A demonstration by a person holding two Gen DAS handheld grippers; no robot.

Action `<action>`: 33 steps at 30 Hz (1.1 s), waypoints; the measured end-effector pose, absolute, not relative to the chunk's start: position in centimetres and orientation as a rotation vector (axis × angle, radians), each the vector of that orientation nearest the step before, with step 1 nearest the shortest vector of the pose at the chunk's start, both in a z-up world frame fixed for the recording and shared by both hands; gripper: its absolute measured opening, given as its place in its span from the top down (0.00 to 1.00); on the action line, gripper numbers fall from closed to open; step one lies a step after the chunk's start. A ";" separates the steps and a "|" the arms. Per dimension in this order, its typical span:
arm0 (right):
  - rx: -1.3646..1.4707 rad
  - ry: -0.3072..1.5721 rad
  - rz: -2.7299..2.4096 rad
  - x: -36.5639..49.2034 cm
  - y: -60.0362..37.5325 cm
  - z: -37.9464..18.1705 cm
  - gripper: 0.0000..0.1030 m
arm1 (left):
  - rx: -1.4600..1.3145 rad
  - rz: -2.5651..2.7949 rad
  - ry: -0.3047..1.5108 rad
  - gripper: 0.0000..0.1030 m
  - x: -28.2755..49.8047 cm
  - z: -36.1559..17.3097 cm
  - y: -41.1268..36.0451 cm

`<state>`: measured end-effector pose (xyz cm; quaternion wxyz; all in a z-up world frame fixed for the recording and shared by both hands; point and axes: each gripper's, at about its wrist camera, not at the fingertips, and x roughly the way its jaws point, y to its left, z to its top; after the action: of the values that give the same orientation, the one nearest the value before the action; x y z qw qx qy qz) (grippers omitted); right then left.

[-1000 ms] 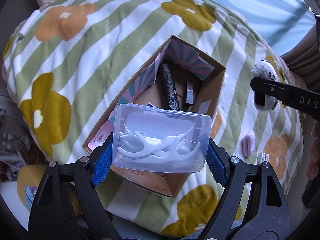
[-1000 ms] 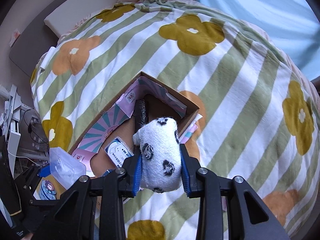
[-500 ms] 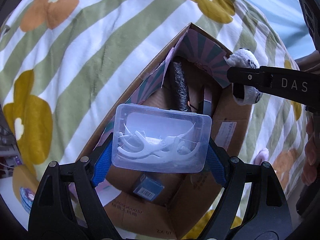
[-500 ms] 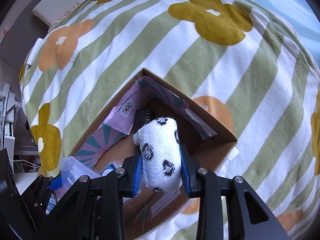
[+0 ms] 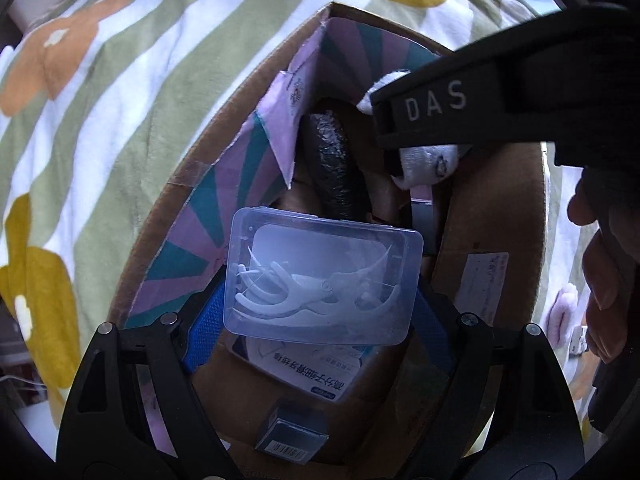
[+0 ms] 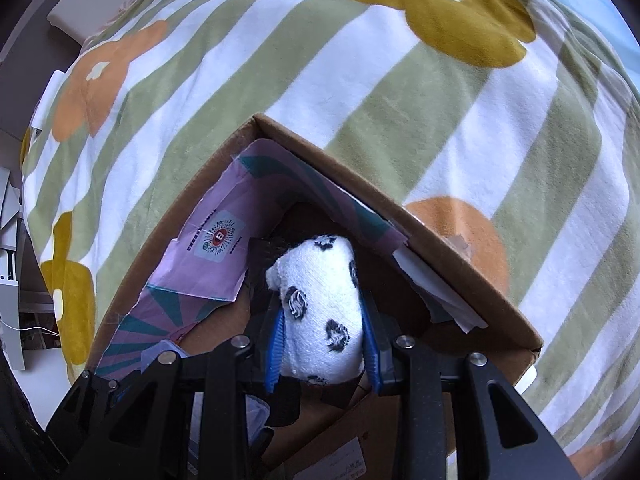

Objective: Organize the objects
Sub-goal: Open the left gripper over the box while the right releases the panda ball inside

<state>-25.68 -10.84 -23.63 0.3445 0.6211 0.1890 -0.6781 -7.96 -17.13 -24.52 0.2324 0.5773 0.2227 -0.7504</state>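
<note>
A blanket (image 6: 248,92) covers the bed, striped in green and white, with big mustard and orange flowers printed across it. At the far top edge of the bed lies a pale flat pillow (image 6: 100,4). Off the left side of the bed stands some white furniture (image 6: 10,280), with a thin cable trailing near it. On the blanket to the right, in the left wrist view, sits a small fluffy pink thing (image 5: 564,312), with a little white tag just beside it; what it is cannot be told.
</note>
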 end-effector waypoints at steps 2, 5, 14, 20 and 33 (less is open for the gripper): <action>1.617 0.485 -1.758 -25.9 -10.5 -23.6 0.70 | 1.587 -2.066 0.624 0.22 -8.1 -24.7 -17.1; 1.606 0.492 -1.754 -25.7 -10.4 -23.6 0.70 | 1.589 -2.076 0.616 0.21 -8.1 -24.8 -16.9; 1.605 0.483 -1.719 -25.1 -10.6 -23.5 0.20 | 1.559 -2.166 0.613 0.00 -7.9 -23.1 -16.3; 1.594 0.464 -1.724 -25.0 -10.2 -22.9 0.08 | 1.573 -2.154 0.594 0.00 -7.3 -22.7 -16.1; 1.548 0.462 -1.775 -24.0 -8.8 -19.7 0.08 | 1.562 -2.179 0.553 0.00 -7.1 -20.5 -15.0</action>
<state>-24.02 -8.77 -19.66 0.3624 0.6011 0.1793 -0.6893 -7.15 -14.95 -20.46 0.2007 0.5589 0.1977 -0.7799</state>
